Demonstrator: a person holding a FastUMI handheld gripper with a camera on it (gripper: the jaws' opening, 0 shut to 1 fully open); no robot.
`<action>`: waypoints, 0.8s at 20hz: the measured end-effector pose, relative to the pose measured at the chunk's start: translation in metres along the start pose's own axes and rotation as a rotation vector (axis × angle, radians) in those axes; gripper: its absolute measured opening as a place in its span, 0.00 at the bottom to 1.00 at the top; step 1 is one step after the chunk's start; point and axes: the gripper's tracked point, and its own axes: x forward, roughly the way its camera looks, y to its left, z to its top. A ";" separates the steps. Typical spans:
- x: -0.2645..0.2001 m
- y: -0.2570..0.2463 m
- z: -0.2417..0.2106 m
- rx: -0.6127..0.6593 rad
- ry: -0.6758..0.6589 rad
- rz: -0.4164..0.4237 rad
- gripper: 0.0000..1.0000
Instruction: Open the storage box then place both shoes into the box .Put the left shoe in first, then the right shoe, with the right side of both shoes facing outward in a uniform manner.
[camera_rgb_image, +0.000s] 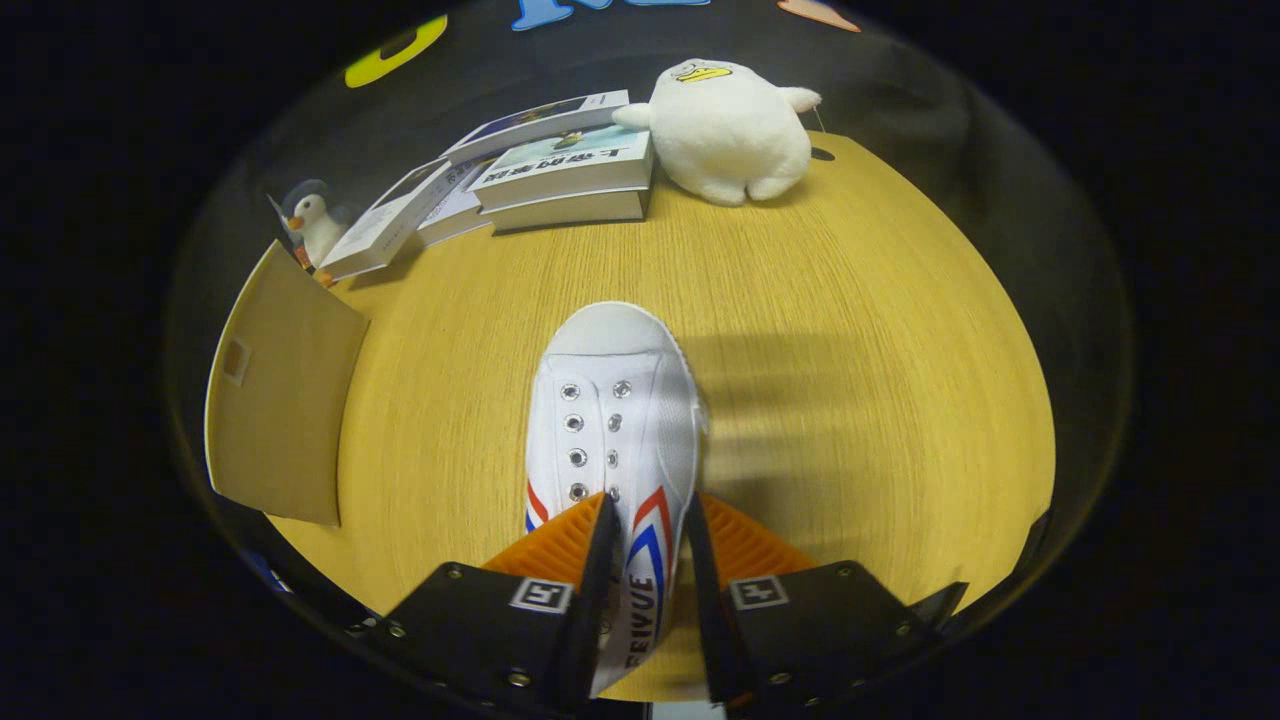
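Observation:
A white canvas shoe (612, 420) with red and blue stripes and metal eyelets lies between my fingers, its toe pointing away from me over the wooden table (850, 400). My gripper (648, 515) is shut on the shoe, both fingers pressing the sides of its upper near the heel. The shoe casts a shadow to its right on the tabletop. To the left stands a tan panel (285, 385), which looks like the flap or wall of the storage box; its inside is hidden.
Beyond the shoe, at the far edge of the table, lie several stacked books (545, 170). A white plush duck (728, 130) sits beside them on the right, and a small penguin toy (312, 222) on the left, behind the tan panel.

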 end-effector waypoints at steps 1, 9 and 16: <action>-0.004 0.000 -0.002 -0.003 0.003 0.002 0.38; -0.011 -0.001 -0.006 0.220 -0.003 0.061 0.01; -0.040 0.027 -0.004 0.271 -0.008 0.149 0.01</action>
